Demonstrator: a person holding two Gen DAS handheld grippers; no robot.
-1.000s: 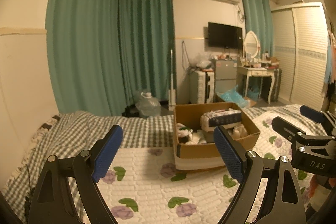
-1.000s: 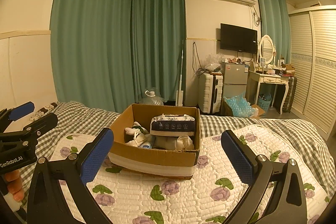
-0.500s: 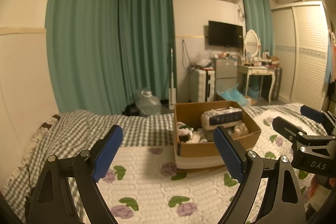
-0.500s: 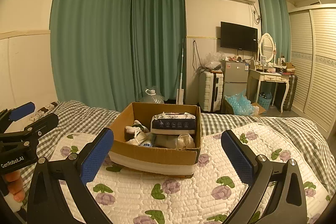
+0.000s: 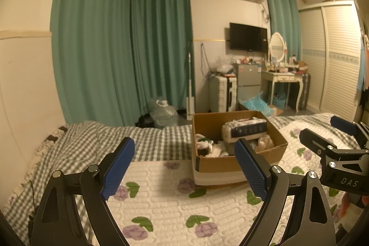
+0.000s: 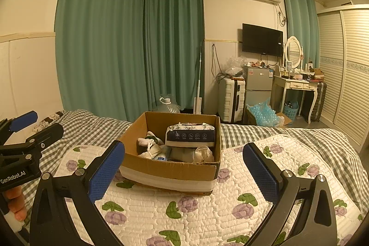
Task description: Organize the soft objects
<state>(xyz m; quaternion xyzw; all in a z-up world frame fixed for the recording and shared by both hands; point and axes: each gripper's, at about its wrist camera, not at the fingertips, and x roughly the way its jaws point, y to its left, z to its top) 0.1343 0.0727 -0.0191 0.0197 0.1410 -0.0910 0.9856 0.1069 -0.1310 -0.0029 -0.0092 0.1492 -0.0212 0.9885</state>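
In the left wrist view, the left hand-held gripper [image 5: 184, 167] was held wide apart and empty above the quilted bed [image 5: 161, 204], with the cardboard box [image 5: 233, 163] of soft objects seen ahead to its right. In the right wrist view, the right hand-held gripper [image 6: 182, 171] was likewise spread wide and empty, and the box [image 6: 170, 171] was framed between its fingers, a tissue pack [image 6: 190, 135] lying on top inside.

box [image 6: 170, 171] top open — reachable from above | quilt [image 6: 207, 211] before it bare | box walls block sideways entry
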